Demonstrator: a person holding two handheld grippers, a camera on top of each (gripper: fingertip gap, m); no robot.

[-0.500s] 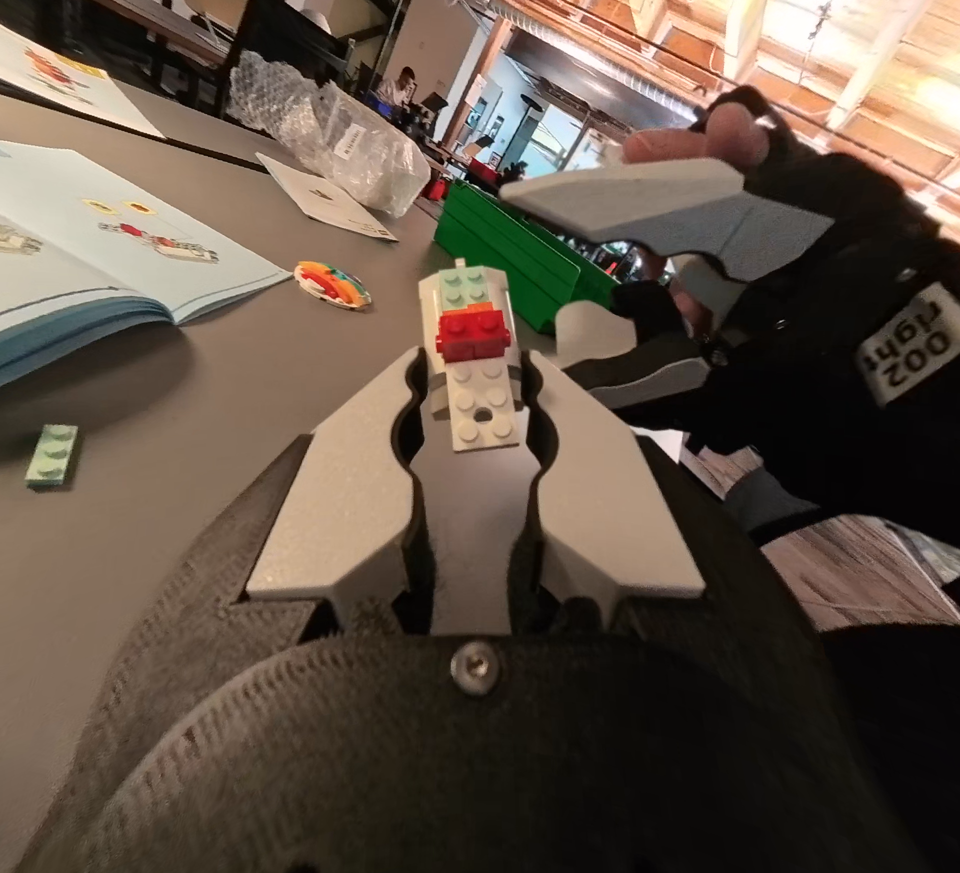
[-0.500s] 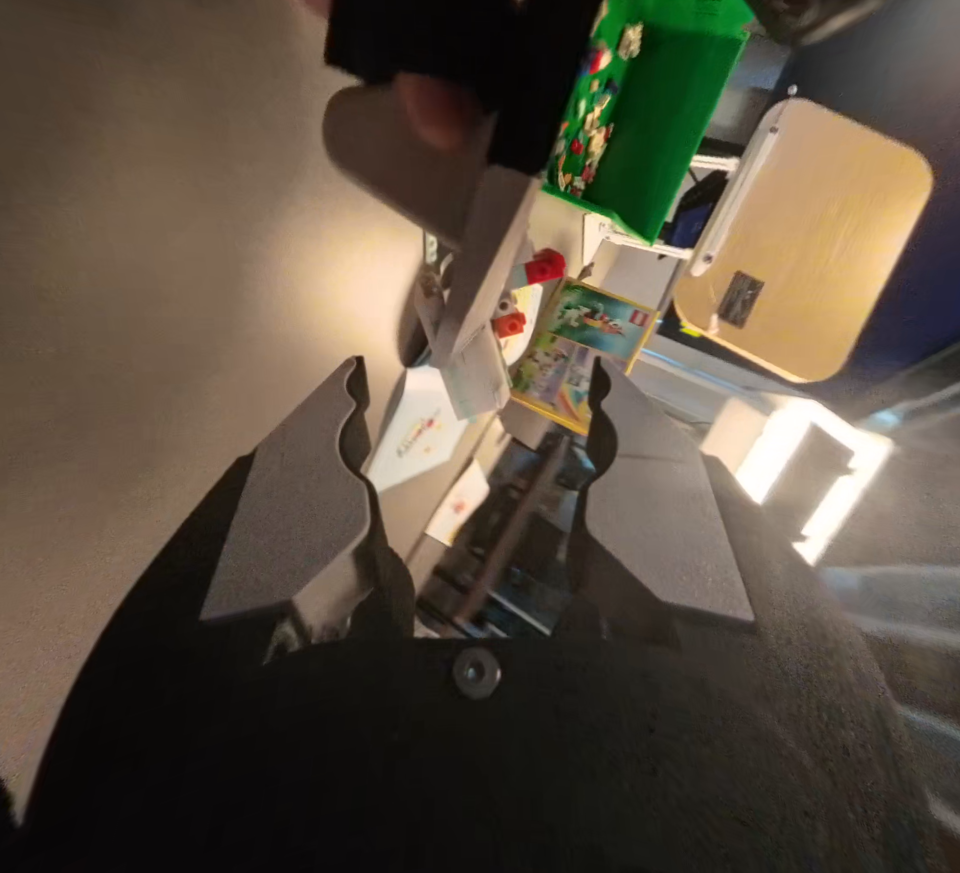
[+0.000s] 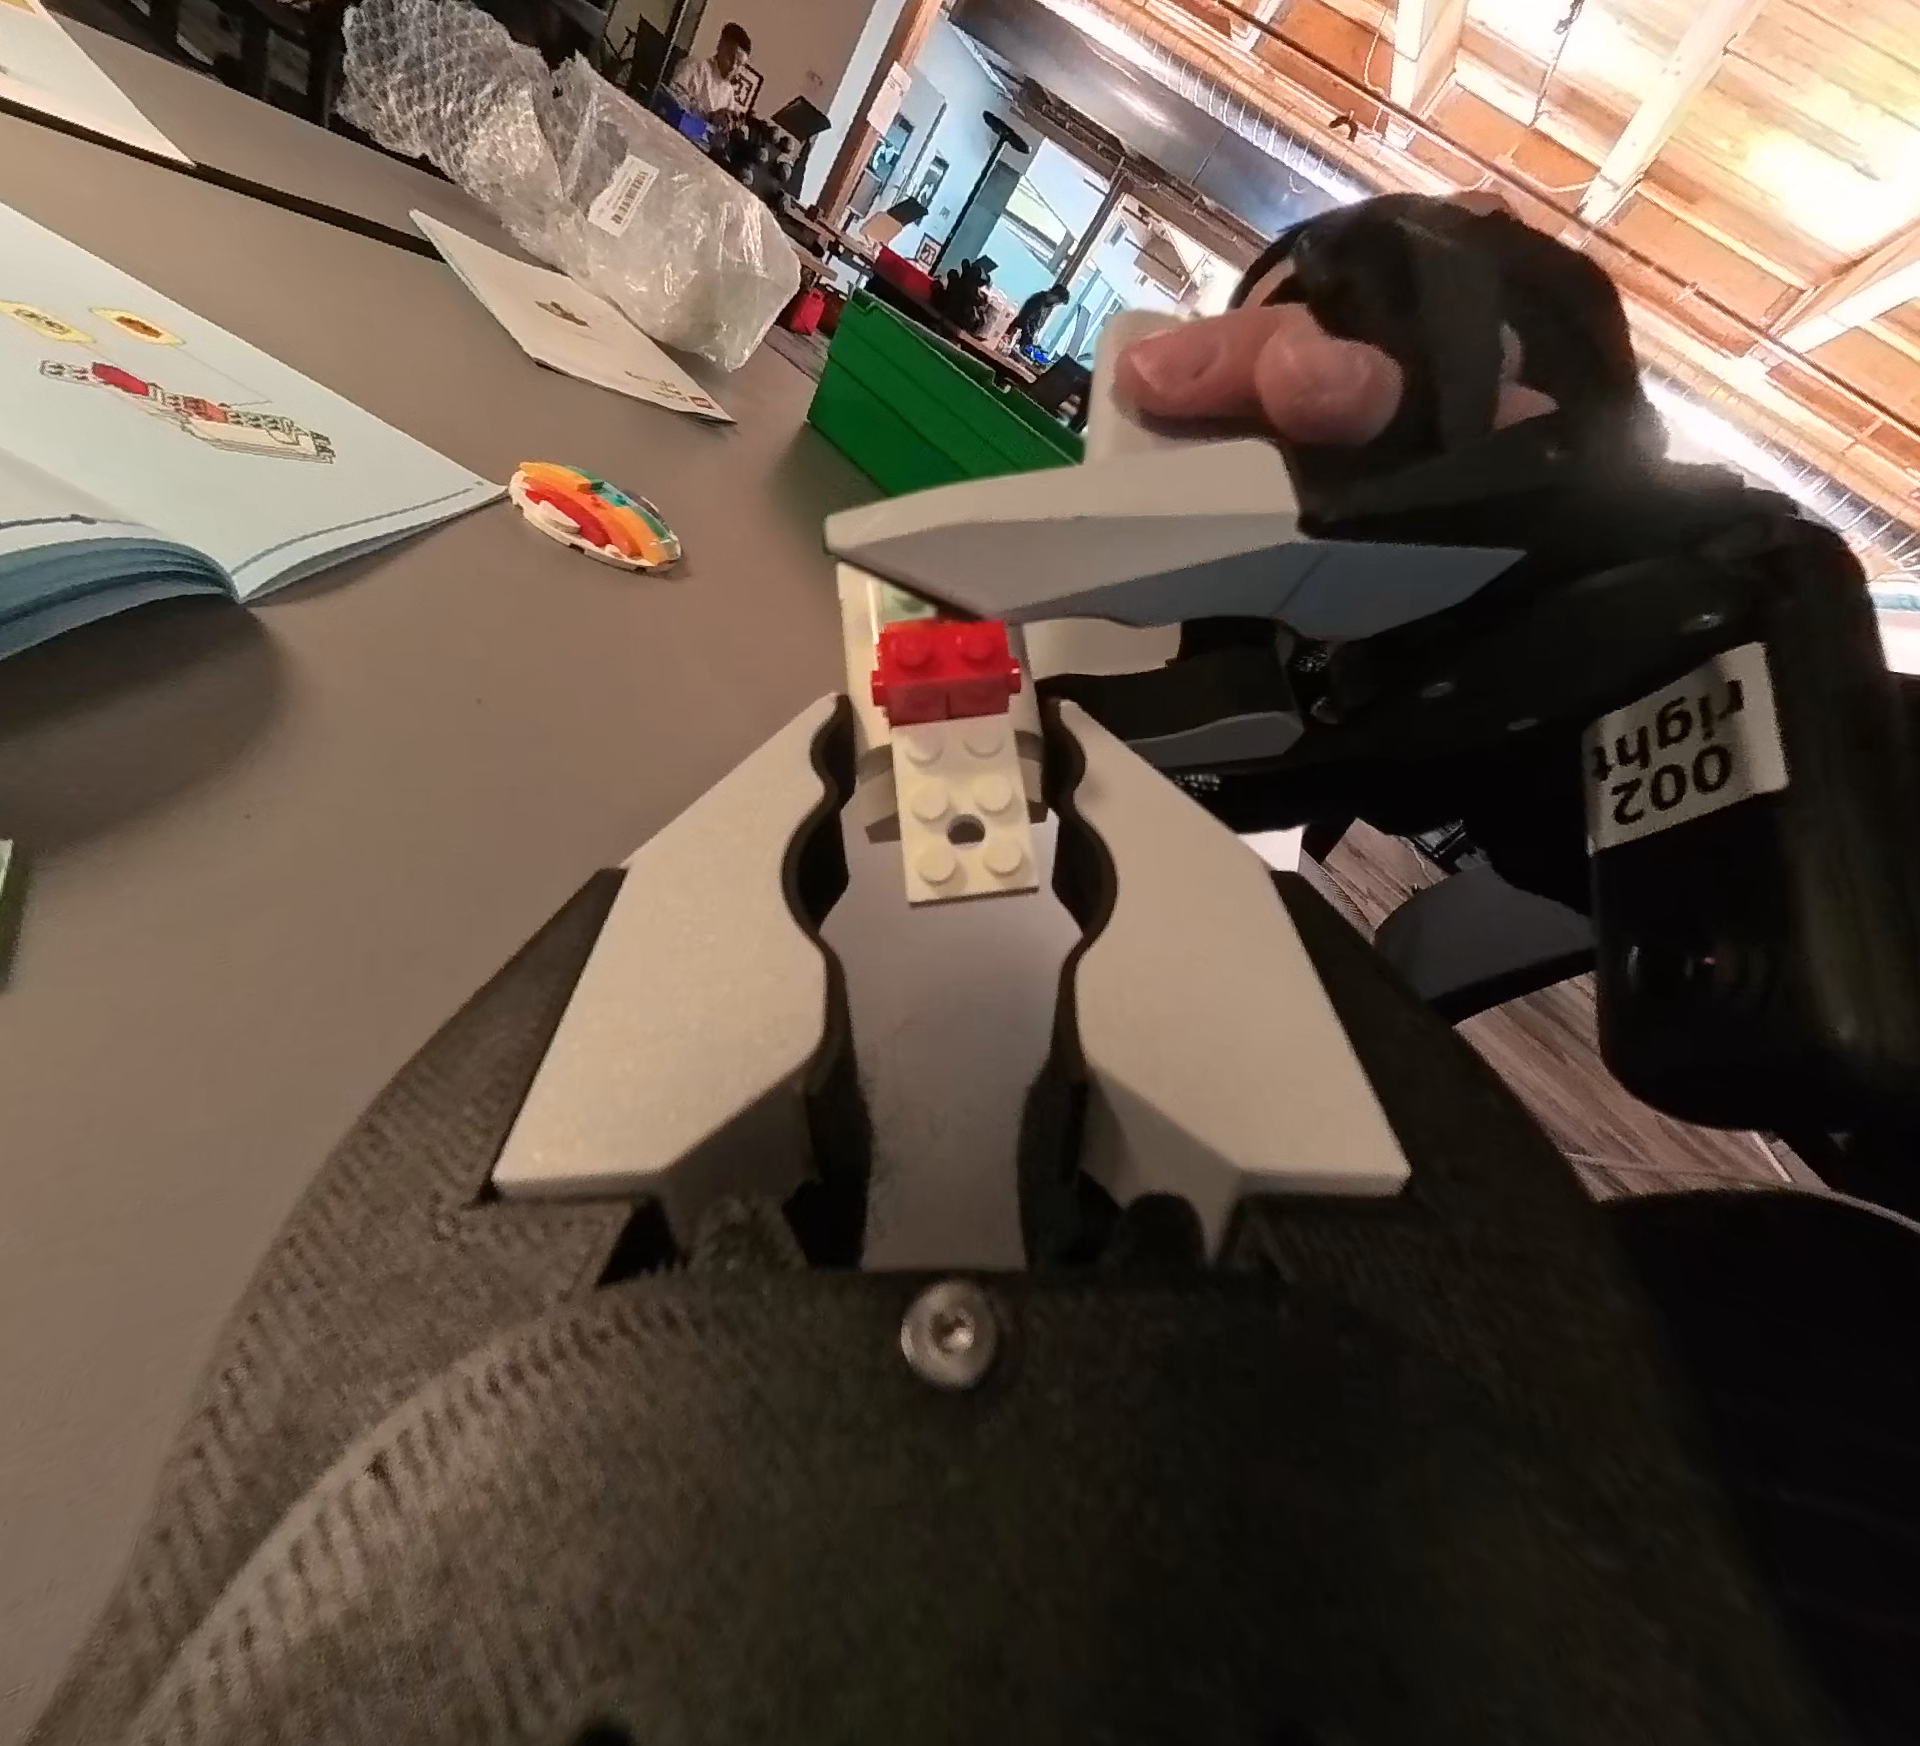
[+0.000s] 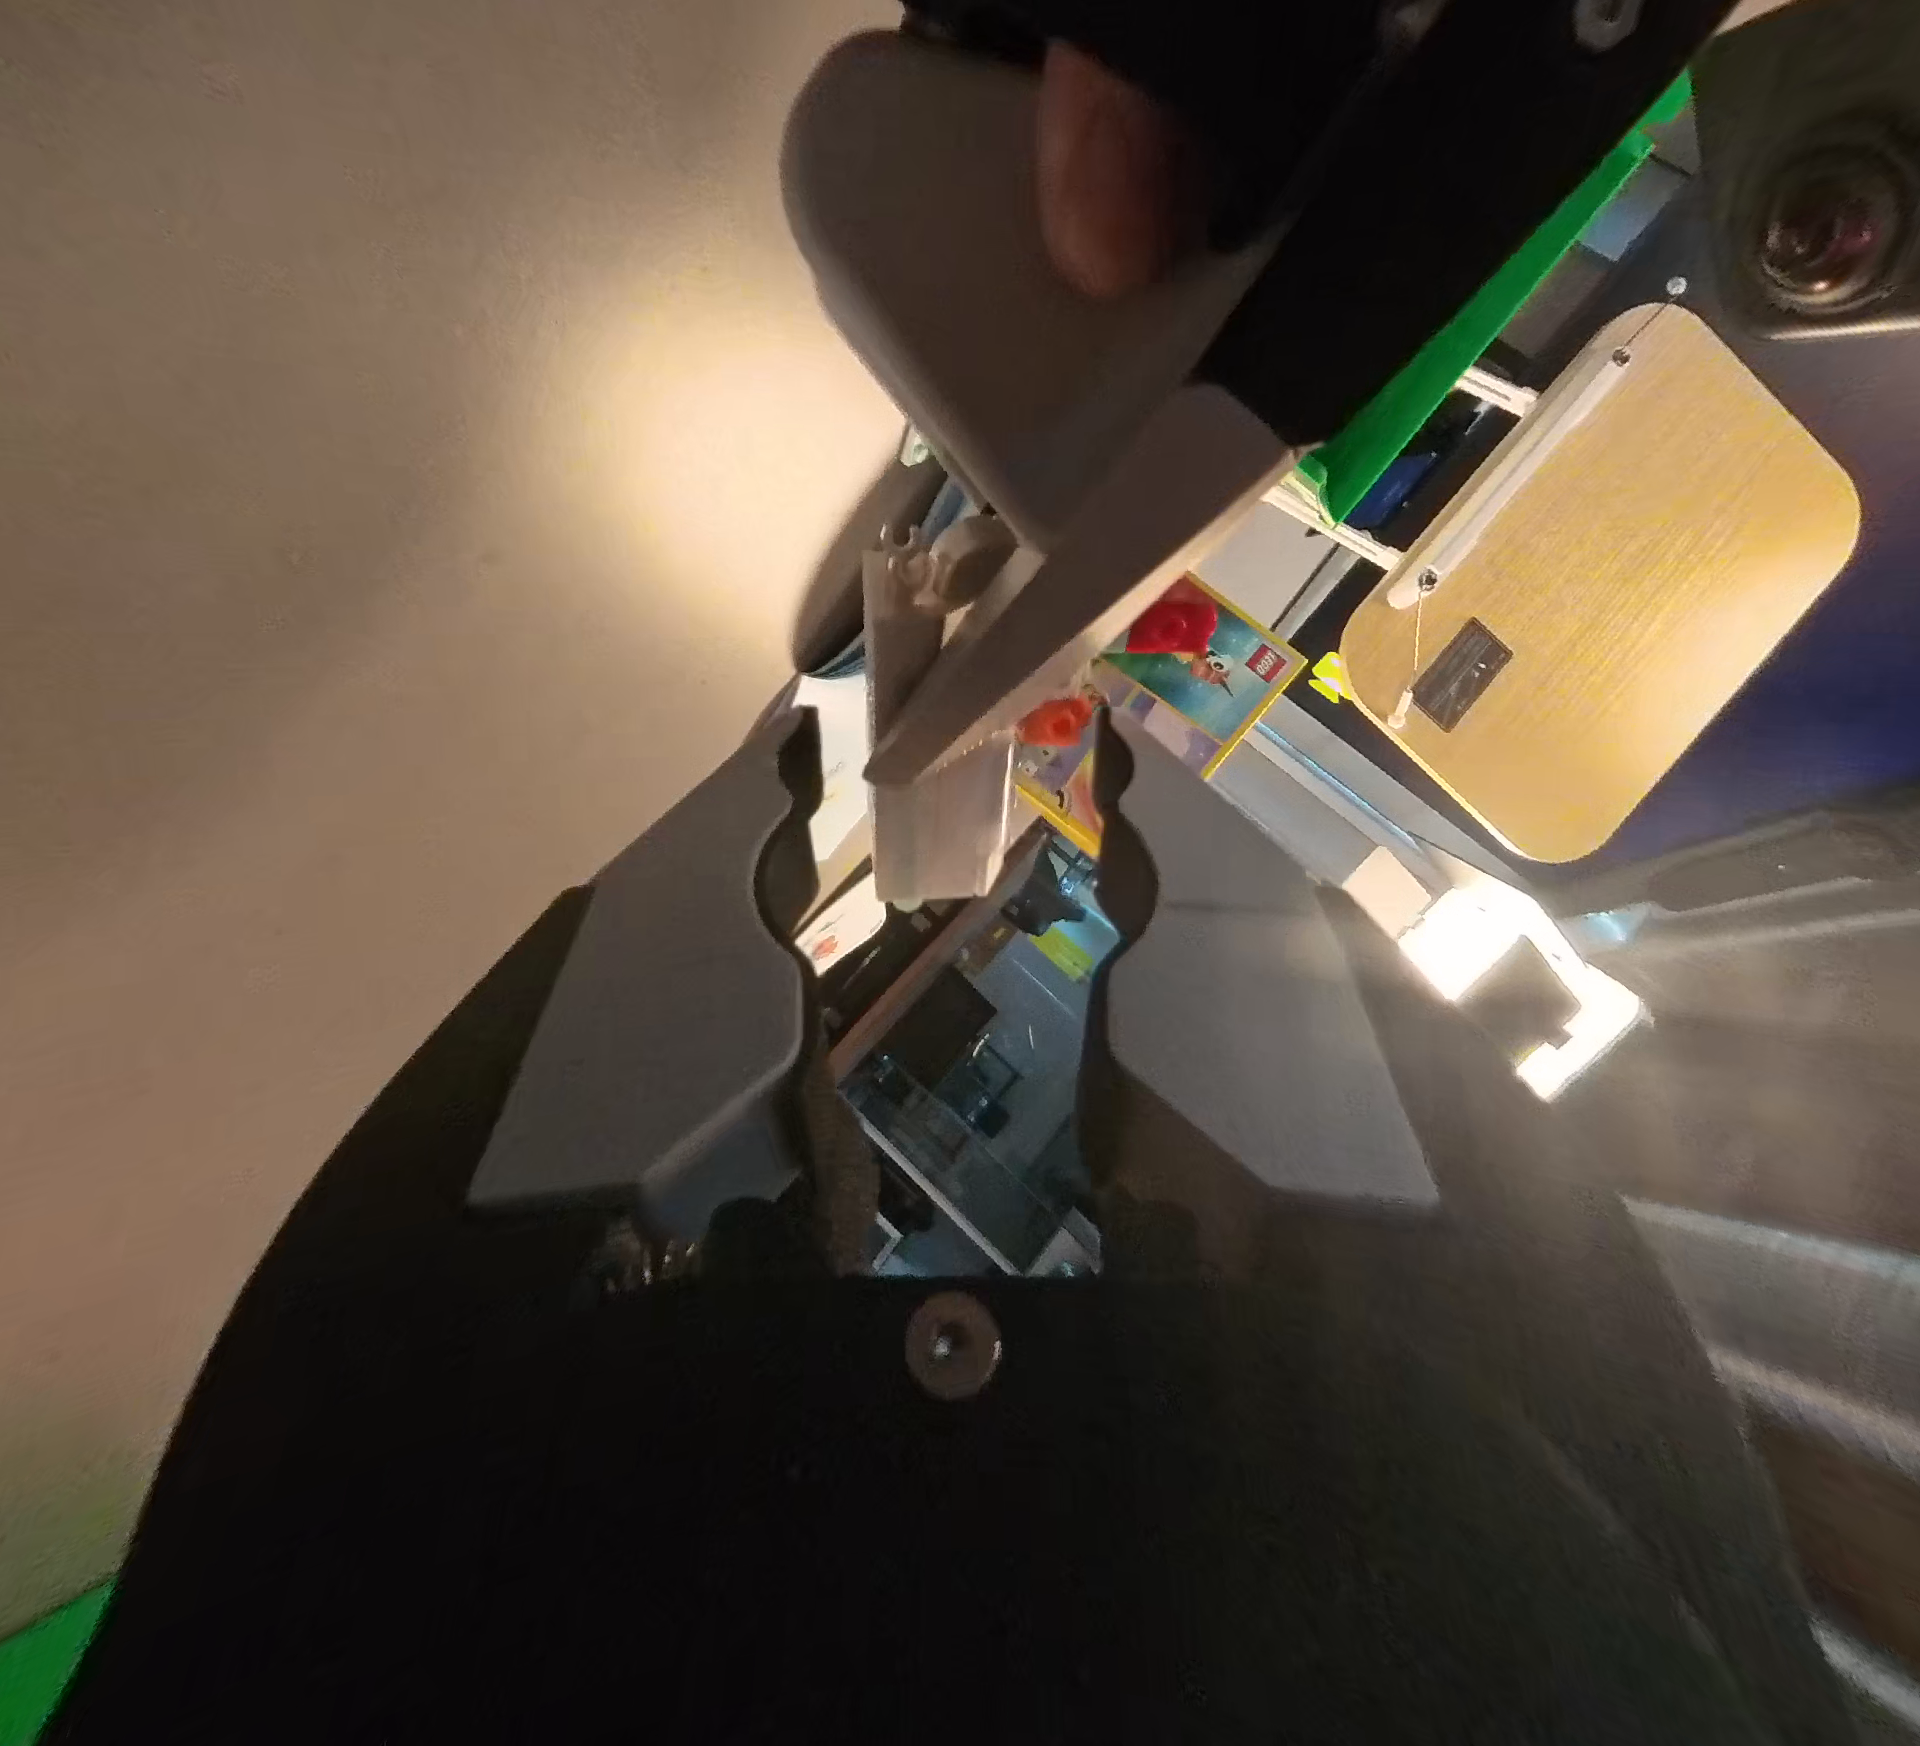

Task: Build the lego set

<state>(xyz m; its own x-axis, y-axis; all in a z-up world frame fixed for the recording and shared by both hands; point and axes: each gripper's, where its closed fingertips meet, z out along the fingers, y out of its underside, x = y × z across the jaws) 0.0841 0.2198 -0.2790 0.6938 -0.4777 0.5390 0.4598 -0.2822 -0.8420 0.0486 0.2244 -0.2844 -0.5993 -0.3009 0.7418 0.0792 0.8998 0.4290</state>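
My left gripper (image 3: 948,756) is shut on a small lego assembly (image 3: 966,829) of white plates, with a red brick (image 3: 943,686) on top and a pale green part at its far end. It holds the assembly tilted above the grey table (image 3: 416,813). My right gripper (image 4: 951,740) is open. In the left wrist view its upper finger (image 3: 1060,522) sits over the assembly's far end and its lower finger (image 3: 1195,746) lies beneath it. In the right wrist view the assembly (image 4: 935,823) and a left gripper finger (image 4: 1039,626) lie between my right fingertips.
An open instruction booklet (image 3: 208,408) lies at the left, with a round multicoloured lego piece (image 3: 592,517) beside it. Behind are a leaflet (image 3: 582,335), a bubble-wrap bag (image 3: 623,221) and a green bin (image 3: 914,418). A lego box (image 4: 1216,668) shows past the fingers.
My right gripper has come closer. Its open fingers now straddle the far end of the assembly, which stays in my left gripper.
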